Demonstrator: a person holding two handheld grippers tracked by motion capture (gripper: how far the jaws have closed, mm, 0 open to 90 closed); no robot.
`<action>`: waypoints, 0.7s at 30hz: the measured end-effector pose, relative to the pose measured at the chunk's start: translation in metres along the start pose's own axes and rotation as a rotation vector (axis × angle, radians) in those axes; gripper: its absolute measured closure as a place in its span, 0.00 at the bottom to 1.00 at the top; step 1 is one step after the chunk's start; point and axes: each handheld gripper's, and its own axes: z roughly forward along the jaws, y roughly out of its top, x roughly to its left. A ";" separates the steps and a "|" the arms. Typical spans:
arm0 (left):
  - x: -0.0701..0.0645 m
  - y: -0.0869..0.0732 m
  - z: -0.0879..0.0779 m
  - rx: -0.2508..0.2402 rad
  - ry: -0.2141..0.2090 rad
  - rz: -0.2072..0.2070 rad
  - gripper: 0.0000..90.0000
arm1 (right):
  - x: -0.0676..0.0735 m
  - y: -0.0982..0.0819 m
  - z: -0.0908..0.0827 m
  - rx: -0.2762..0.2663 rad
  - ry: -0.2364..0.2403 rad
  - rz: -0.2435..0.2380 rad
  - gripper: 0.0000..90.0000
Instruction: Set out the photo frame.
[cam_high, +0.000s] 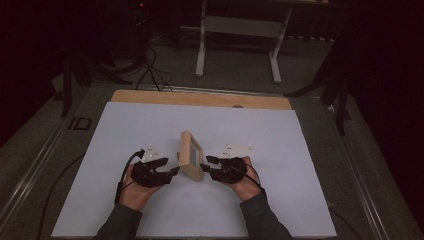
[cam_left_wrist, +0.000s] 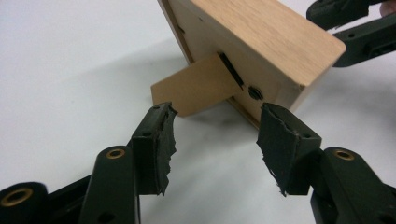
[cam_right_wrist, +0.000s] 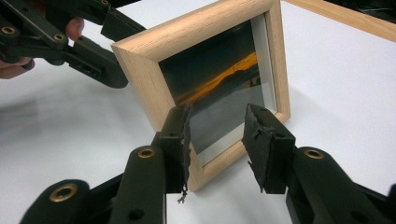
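Looks barely started: small wooden photo frame (cam_high: 191, 155) standing mid-sheet on its back stand (cam_left_wrist: 196, 88), left gripper (cam_left_wrist: 215, 135) and right gripper (cam_right_wrist: 217, 140) flanking it, jaws apart, holding nothing.

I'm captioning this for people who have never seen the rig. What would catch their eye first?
A small wooden picture frame stands upright in the middle of the white table, propped on its back stand. An open black gripper sits on each side, the left gripper at its back, the right gripper at its glass front, which shows an orange streak.
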 end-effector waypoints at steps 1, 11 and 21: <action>0.000 0.000 -0.001 0.003 -0.002 0.004 0.48 | 0.000 0.000 0.000 0.001 0.000 0.000 0.67; -0.008 0.002 -0.002 -0.011 -0.055 0.017 0.45 | -0.002 -0.001 0.000 0.002 -0.003 0.005 0.65; -0.018 0.005 0.002 -0.019 -0.080 0.025 0.42 | -0.003 -0.001 0.000 0.004 -0.001 0.002 0.64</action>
